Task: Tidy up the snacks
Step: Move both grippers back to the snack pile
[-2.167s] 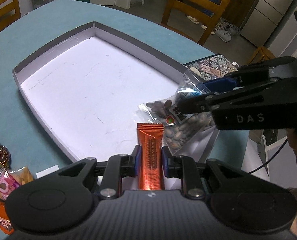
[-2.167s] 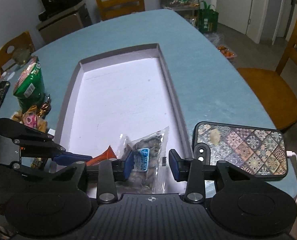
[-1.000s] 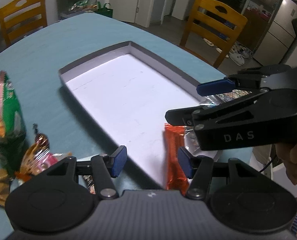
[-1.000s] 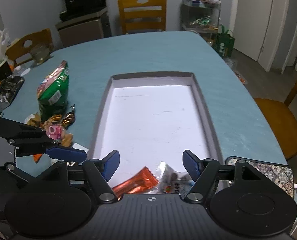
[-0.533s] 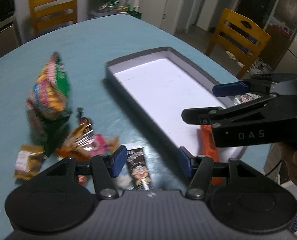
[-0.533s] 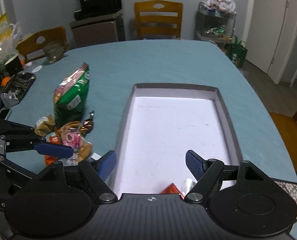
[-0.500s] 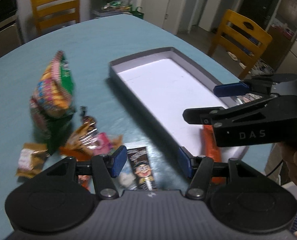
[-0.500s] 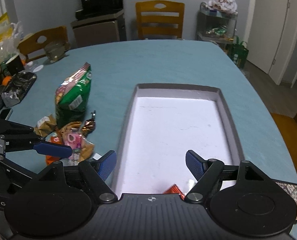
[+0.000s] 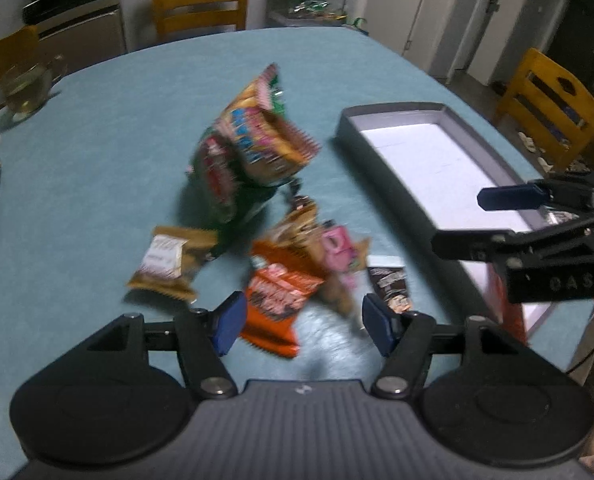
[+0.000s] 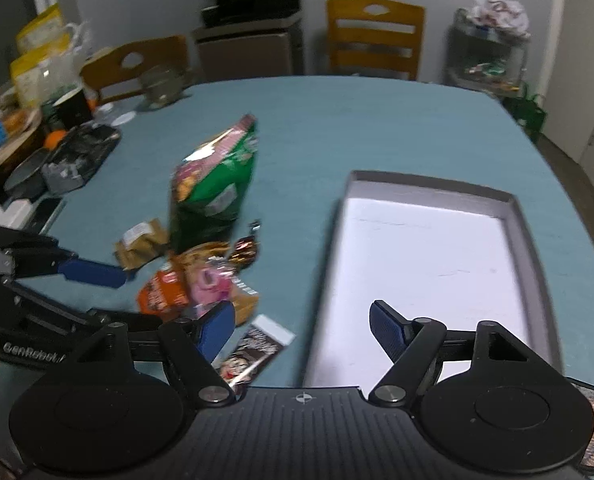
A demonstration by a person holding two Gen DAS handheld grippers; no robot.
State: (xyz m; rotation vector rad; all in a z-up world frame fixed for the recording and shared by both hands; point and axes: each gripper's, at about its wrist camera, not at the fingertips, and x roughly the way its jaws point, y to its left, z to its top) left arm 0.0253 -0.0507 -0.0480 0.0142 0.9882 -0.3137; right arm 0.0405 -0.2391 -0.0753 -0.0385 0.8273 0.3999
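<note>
My left claw (image 9: 301, 322) spread, empty, over snack pile (image 9: 297, 256) on teal worktop (image 9: 109, 168). My right claw (image 10: 301, 330) spread, empty, above tray (image 10: 437, 248) near edge. Green bag (image 10: 213, 188) upright behind pile.

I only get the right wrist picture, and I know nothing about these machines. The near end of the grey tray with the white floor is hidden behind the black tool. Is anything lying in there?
Observer: Yes. The left wrist view shows an orange-red foil bar lying at the near end of the grey tray, partly behind the right gripper.
Operator: Is the other tool holding something?
Observer: No. The left gripper has its fingers apart and empty. An orange snack packet lies on the teal table just ahead of them.
Operator: What stands past the tray's far right side?
Observer: A yellow wooden chair.
</note>
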